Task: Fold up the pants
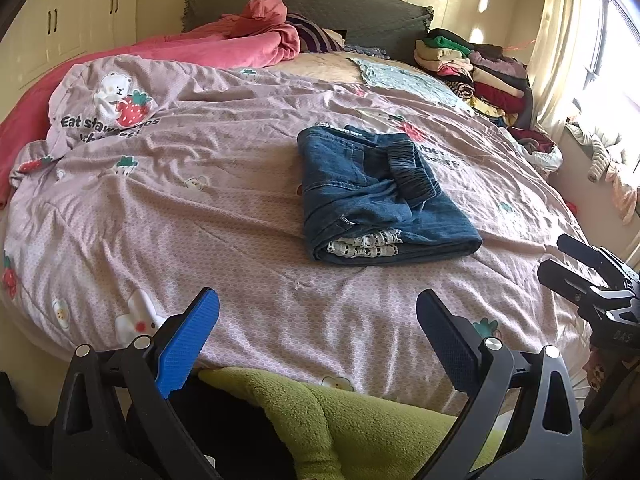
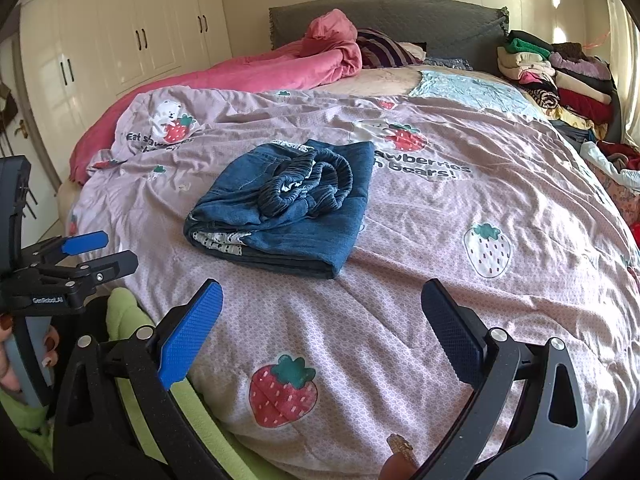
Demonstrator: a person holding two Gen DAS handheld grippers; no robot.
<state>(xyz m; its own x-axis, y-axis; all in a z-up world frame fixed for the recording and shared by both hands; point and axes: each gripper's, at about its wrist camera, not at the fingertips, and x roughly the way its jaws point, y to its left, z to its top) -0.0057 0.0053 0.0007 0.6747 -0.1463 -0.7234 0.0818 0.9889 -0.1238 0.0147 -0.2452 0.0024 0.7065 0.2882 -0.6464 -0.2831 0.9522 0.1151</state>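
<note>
A pair of blue denim pants [image 1: 376,196] lies folded into a compact bundle on the pink strawberry-print duvet [image 1: 200,208], with white lace trim at its near edge and the dark elastic waistband on top. It also shows in the right wrist view [image 2: 288,212]. My left gripper [image 1: 318,332] is open and empty, held back near the bed's near edge. My right gripper [image 2: 322,320] is open and empty, also short of the pants. The right gripper appears at the right of the left wrist view [image 1: 580,272]; the left gripper appears at the left of the right wrist view [image 2: 96,252].
A pink blanket [image 1: 224,44] is heaped at the head of the bed by the grey headboard [image 1: 320,4]. Stacks of folded clothes [image 1: 476,68] stand at the far right corner. A green fleece garment [image 1: 360,420] lies below the grippers. White wardrobes [image 2: 132,36] line the left wall.
</note>
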